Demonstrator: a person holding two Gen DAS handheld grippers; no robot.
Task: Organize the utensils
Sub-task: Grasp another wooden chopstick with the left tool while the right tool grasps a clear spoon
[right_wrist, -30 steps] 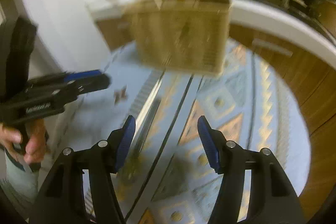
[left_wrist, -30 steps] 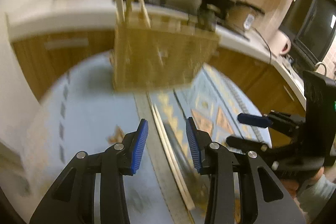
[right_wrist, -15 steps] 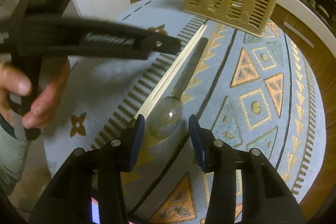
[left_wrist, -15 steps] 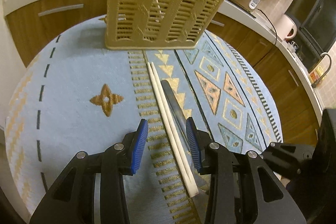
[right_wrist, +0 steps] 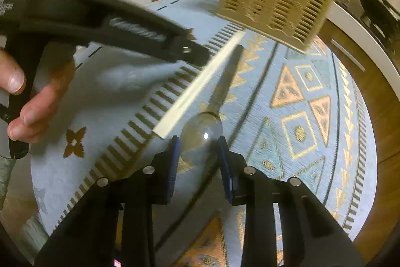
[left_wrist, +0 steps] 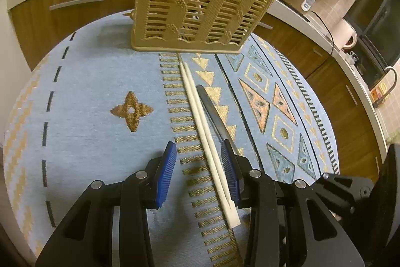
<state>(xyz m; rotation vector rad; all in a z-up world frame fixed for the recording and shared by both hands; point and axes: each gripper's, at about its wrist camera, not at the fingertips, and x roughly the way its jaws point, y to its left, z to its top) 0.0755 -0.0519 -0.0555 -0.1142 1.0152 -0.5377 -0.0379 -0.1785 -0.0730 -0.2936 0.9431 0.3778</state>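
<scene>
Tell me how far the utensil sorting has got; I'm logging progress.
Early: the basket seems to hold some sticks. The left claw straddles the chopsticks, not gripping. The right claw is closing around the spoon. Both are still on the cloth.

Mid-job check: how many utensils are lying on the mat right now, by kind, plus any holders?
Chopsticks: 2, lying side by side
Spoon: 1, its bowl between the closing right gripper pads
Utensil basket: 1, standing at the far edge of the mat
Total: 4
</scene>
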